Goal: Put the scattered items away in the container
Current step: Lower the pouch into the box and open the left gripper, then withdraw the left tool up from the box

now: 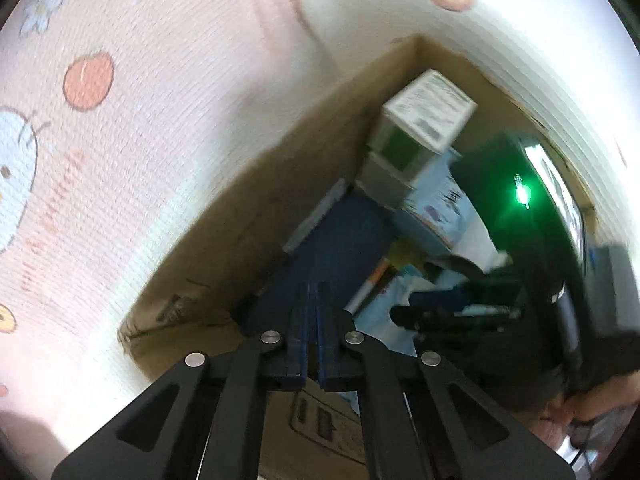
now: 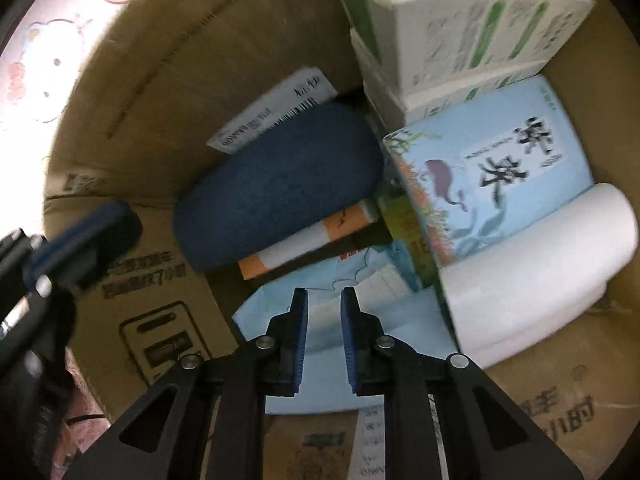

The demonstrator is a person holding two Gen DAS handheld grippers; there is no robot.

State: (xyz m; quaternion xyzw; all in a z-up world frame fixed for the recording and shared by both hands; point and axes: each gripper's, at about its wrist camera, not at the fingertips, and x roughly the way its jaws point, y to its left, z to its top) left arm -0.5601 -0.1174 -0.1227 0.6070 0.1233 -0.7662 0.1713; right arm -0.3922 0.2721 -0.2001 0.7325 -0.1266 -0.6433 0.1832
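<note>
A brown cardboard box [image 2: 132, 92] holds several items: a dark blue oval case [image 2: 280, 184], white-and-green cartons [image 2: 460, 28], a light blue tissue pack [image 2: 492, 176], a white paper roll [image 2: 536, 272], an orange-and-white box [image 2: 304, 244] and a pale blue packet [image 2: 320, 316]. My right gripper [image 2: 323, 294] hangs inside the box above the pale blue packet, open by a narrow gap and empty. My left gripper [image 1: 313, 288] is shut and empty above the box [image 1: 256, 200], over the blue case [image 1: 340, 240]. It also shows in the right wrist view [image 2: 80, 232].
The box sits on a pink cartoon-print mat [image 1: 120, 120]. The right gripper's body with a green light [image 1: 520, 200] fills the right side of the box in the left wrist view. The box walls stand close around both grippers.
</note>
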